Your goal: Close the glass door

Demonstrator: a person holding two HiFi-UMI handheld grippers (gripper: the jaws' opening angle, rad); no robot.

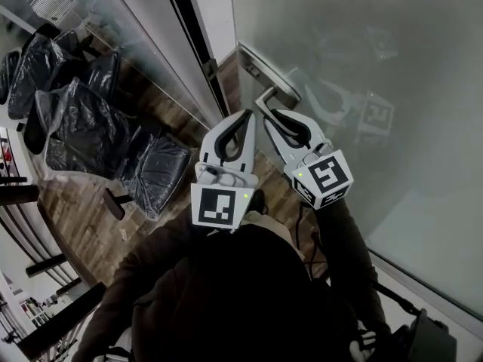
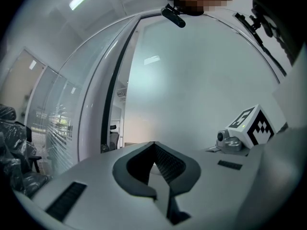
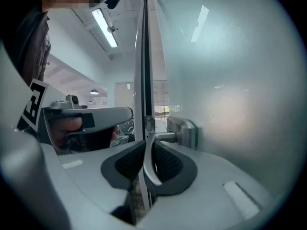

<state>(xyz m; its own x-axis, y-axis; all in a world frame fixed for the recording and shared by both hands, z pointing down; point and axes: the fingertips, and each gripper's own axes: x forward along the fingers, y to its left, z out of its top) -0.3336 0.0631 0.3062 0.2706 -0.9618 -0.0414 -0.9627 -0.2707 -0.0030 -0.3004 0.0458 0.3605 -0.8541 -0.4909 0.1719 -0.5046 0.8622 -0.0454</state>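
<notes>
Since the frosted glass door (image 1: 362, 51) stands at our right with its edge close to the dark door frame (image 1: 189, 21), and by our reckoning a narrow gap short of shut, we grip its lever handle (image 3: 146, 164) between the fingers of the right gripper (image 3: 148, 145), the firmest purchase for swinging the panel home. The left gripper (image 2: 154, 145) hangs just beside it with its fingers pressed together on nothing, likely idle because one grip suffices. The plastic-wrapped chairs (image 1: 83, 119) on the wooden floor (image 1: 83, 210) sit well apart at our left, clear of the swing.
</notes>
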